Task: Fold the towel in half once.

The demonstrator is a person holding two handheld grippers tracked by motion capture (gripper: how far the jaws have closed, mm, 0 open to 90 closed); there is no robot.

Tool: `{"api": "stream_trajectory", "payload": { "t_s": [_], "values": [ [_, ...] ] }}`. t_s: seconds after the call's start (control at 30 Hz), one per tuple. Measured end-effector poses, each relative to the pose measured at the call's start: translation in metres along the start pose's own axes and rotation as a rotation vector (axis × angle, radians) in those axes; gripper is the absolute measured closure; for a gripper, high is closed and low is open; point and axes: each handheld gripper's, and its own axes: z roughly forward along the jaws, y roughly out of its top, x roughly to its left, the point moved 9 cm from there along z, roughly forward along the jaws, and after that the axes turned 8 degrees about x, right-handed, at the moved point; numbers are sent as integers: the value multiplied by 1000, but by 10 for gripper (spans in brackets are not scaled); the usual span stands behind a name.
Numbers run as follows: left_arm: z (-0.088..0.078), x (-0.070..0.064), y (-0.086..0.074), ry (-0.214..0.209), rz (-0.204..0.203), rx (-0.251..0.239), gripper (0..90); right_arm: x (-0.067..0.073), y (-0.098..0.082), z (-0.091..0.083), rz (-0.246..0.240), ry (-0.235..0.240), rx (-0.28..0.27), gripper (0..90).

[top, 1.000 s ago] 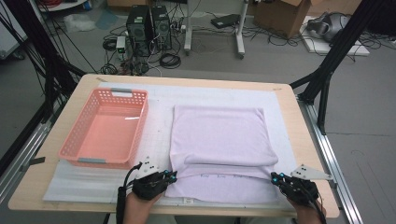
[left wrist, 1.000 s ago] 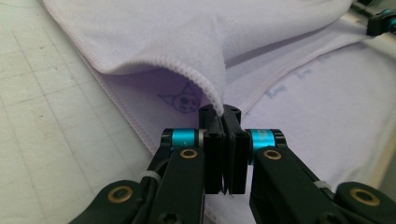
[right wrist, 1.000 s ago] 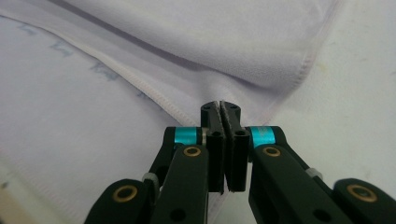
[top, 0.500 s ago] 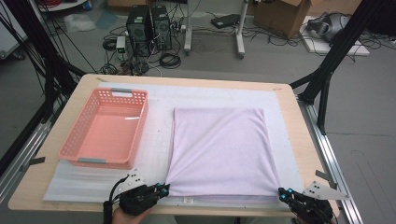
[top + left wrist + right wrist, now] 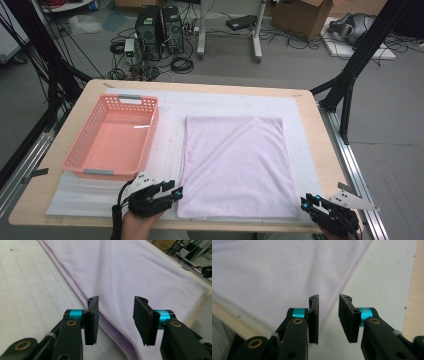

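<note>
A lilac cloth (image 5: 232, 165) lies flat and folded on the white mat (image 5: 170, 112), its near edge close to the table's front. My left gripper (image 5: 177, 191) sits at the cloth's near left corner. Its jaws have just been opening and stand apart over the cloth's folded edge (image 5: 120, 270), gripping nothing (image 5: 116, 302). My right gripper (image 5: 306, 201) is at the near right corner. Its jaws have also just been opening, and the cloth's hem (image 5: 342, 285) runs under the narrow gap between them (image 5: 329, 298) without being pinched.
An empty pink basket (image 5: 115, 137) stands on the mat left of the cloth. The wooden table (image 5: 320, 130) ends just right of the mat. Computers (image 5: 160, 25), cables and black frame legs (image 5: 350, 75) stand on the floor beyond.
The cloth's near edge, bunched and held at both corners, has been drawn toward the front and laid flat. Both grippers have let go and opened, and both hands sit nearer the table's front edge.
</note>
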Motion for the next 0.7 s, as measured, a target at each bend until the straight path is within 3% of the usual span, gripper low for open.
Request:
{"api": "stream_trajectory", "payload": {
  "t_s": [0.13,0.3,0.37,0.43,0.5,0.57,0.63,0.7],
  "values": [
    [25,16,17,44,-5,35,624,-8,2,17,-1,-19,31,712],
    [53,38,36,116,-23,79,642,-6,3,18,-10,-11,30,710],
    [64,40,38,158,6,125,658,-7,2,18,-9,-12,30,709],
    [71,40,35,212,57,163,797,-8,1,19,-6,-11,35,708],
    [71,41,36,252,47,149,864,-10,1,18,-3,-14,32,705],
    [65,48,38,316,42,130,873,-12,2,18,0,-16,30,702],
    [61,54,37,313,16,120,872,-14,4,19,2,-21,23,702],
    [59,55,35,302,16,114,855,-15,6,21,10,-23,22,697]
  ]
}}
